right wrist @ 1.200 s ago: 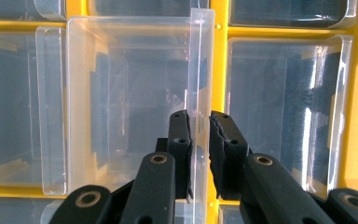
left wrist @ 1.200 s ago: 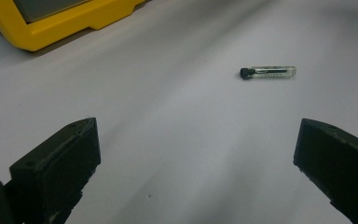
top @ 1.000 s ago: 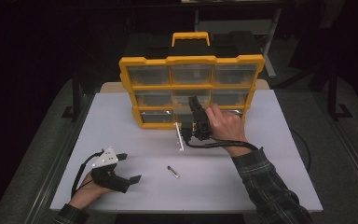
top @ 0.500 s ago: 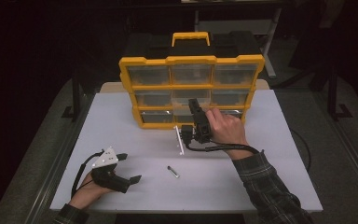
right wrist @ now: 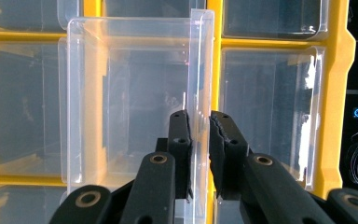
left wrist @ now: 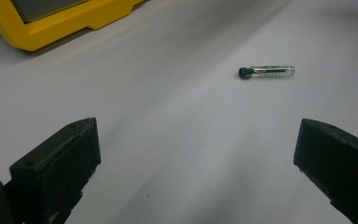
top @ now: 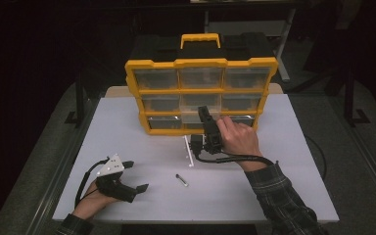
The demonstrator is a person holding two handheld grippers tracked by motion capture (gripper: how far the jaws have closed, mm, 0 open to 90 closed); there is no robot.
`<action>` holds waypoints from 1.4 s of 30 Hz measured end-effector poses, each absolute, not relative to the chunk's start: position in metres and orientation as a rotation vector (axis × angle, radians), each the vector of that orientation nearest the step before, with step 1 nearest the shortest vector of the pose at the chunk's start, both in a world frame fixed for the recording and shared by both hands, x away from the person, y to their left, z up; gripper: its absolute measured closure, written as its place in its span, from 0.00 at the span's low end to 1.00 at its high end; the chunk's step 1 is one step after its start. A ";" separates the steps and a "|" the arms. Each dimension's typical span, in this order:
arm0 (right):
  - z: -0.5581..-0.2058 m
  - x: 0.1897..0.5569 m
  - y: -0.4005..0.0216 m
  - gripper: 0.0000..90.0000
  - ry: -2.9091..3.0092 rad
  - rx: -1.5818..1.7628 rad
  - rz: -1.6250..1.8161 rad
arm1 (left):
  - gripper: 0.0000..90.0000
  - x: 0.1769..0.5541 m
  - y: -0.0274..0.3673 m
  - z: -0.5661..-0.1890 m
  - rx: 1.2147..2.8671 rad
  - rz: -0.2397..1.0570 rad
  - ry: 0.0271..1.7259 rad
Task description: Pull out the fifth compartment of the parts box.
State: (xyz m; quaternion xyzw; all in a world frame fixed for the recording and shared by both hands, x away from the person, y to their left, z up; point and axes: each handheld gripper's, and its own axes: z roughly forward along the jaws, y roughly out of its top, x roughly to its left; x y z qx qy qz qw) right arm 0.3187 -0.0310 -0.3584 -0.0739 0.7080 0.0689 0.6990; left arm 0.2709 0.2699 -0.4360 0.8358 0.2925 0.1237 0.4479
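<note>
High view: white table [top: 284, 196], dark rm.

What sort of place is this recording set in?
Probably a workshop or lab bench set up for recording: a white table in a dark room, a yellow parts organizer with clear drawers, and metal-framed furniture behind it.

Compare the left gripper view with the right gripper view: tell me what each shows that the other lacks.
Left gripper view: the left tool, jaws wide apart, over the white table, and a small clear vial with a black cap lying ahead. Right gripper view: the right tool shut on a clear drawer's side wall, drawer partly pulled out. Both: the yellow organizer.
</note>
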 end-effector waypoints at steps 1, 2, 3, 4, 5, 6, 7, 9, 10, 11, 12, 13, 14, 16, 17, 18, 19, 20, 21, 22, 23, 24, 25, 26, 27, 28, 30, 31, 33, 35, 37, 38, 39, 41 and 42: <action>-0.358 0.318 -0.031 0.87 1.578 -0.165 0.154 | 0.00 0.271 0.270 -0.436 2.070 0.307 0.722; -0.358 0.317 -0.031 0.87 1.584 -0.166 0.152 | 0.00 0.271 0.270 -0.436 2.072 0.308 0.721; -0.358 0.317 -0.031 0.87 1.581 -0.172 0.151 | 0.00 0.271 0.270 -0.436 2.070 0.307 0.722; -0.358 0.316 -0.032 0.87 1.578 -0.169 0.156 | 0.00 0.271 0.270 -0.436 2.071 0.307 0.722; -0.358 0.316 -0.032 0.87 1.580 -0.170 0.156 | 0.00 0.271 0.270 -0.436 2.071 0.307 0.721; -0.358 0.315 -0.032 0.87 1.579 -0.171 0.156 | 0.00 0.271 0.270 -0.436 2.069 0.306 0.723; -0.358 0.315 -0.032 0.87 1.585 -0.173 0.155 | 0.00 0.271 0.270 -0.436 2.069 0.305 0.724; -0.358 0.314 -0.032 0.87 1.582 -0.175 0.154 | 0.00 0.271 0.270 -0.436 2.068 0.305 0.725; -0.358 0.313 -0.032 0.87 1.583 -0.177 0.154 | 0.00 0.271 0.270 -0.436 2.069 0.305 0.724; -0.358 0.312 -0.032 0.87 1.574 -0.175 0.158 | 0.00 0.271 0.270 -0.436 2.069 0.307 0.724; -0.359 0.312 -0.032 0.87 1.578 -0.179 0.158 | 0.00 0.271 0.270 -0.436 2.068 0.306 0.724; -0.359 0.311 -0.032 0.87 1.583 -0.178 0.157 | 0.00 0.271 0.270 -0.436 2.069 0.307 0.724; -0.359 0.310 -0.033 0.87 1.583 -0.178 0.156 | 0.00 0.271 0.270 -0.436 2.068 0.306 0.724; -0.359 0.309 -0.033 0.87 1.570 -0.175 0.160 | 0.00 0.270 0.270 -0.436 2.066 0.305 0.728; -0.359 0.308 -0.033 0.87 1.570 -0.177 0.162 | 0.00 0.271 0.270 -0.436 2.065 0.305 0.728; -0.359 0.307 -0.033 0.87 1.574 -0.174 0.163 | 0.00 0.271 0.270 -0.436 2.066 0.305 0.728; -0.359 0.307 -0.033 0.87 1.578 -0.181 0.160 | 0.00 0.271 0.270 -0.436 2.067 0.306 0.726; -0.359 0.307 -0.033 0.87 1.581 -0.189 0.159 | 0.00 0.271 0.270 -0.436 2.067 0.305 0.726; -0.359 0.306 -0.033 0.87 1.580 -0.184 0.162 | 0.00 0.271 0.270 -0.436 2.069 0.307 0.723; -0.359 0.305 -0.034 0.87 1.575 -0.182 0.162 | 0.00 0.270 0.270 -0.436 2.069 0.309 0.722; -0.359 0.305 -0.034 0.87 1.572 -0.186 0.162 | 0.00 0.270 0.270 -0.436 2.069 0.308 0.721; -0.359 0.304 -0.034 0.87 1.568 -0.184 0.164 | 0.00 0.270 0.270 -0.436 2.069 0.308 0.723; -0.359 0.303 -0.034 0.87 1.569 -0.183 0.166 | 0.00 0.270 0.270 -0.436 2.068 0.308 0.723; -0.360 0.303 -0.034 0.87 1.573 -0.186 0.164 | 0.00 0.270 0.270 -0.436 2.067 0.307 0.724; -0.360 0.302 -0.034 0.87 1.569 -0.190 0.164 | 0.00 0.271 0.270 -0.436 2.067 0.307 0.724; -0.360 0.302 -0.034 0.87 1.568 -0.188 0.165 | 0.00 0.271 0.270 -0.436 2.067 0.307 0.724; -0.361 0.300 -0.035 0.87 1.569 -0.183 0.167 | 0.00 0.271 0.270 -0.436 2.067 0.306 0.726; -0.360 0.300 -0.035 0.87 1.565 -0.186 0.168 | 0.00 0.271 0.270 -0.436 2.069 0.307 0.725; -0.361 0.299 -0.035 0.87 1.567 -0.192 0.166 | 0.00 0.270 0.270 -0.436 2.068 0.309 0.723; -0.360 0.298 -0.035 0.87 1.563 -0.188 0.170 | 0.00 0.270 0.270 -0.435 2.068 0.309 0.723; -0.360 0.297 -0.036 0.87 1.569 -0.192 0.169 | 0.00 0.270 0.270 -0.436 2.068 0.309 0.724; -0.360 0.297 -0.036 0.87 1.570 -0.196 0.166 | 0.00 0.270 0.270 -0.435 2.068 0.308 0.724; -0.360 0.296 -0.036 0.87 1.566 -0.197 0.168 | 0.00 0.270 0.270 -0.435 2.066 0.309 0.725; -0.360 0.295 -0.035 0.87 1.570 -0.198 0.171 | 0.00 0.270 0.270 -0.435 2.066 0.308 0.726; -0.360 0.295 -0.035 0.87 1.572 -0.201 0.167 | 0.00 0.270 0.270 -0.436 2.067 0.308 0.725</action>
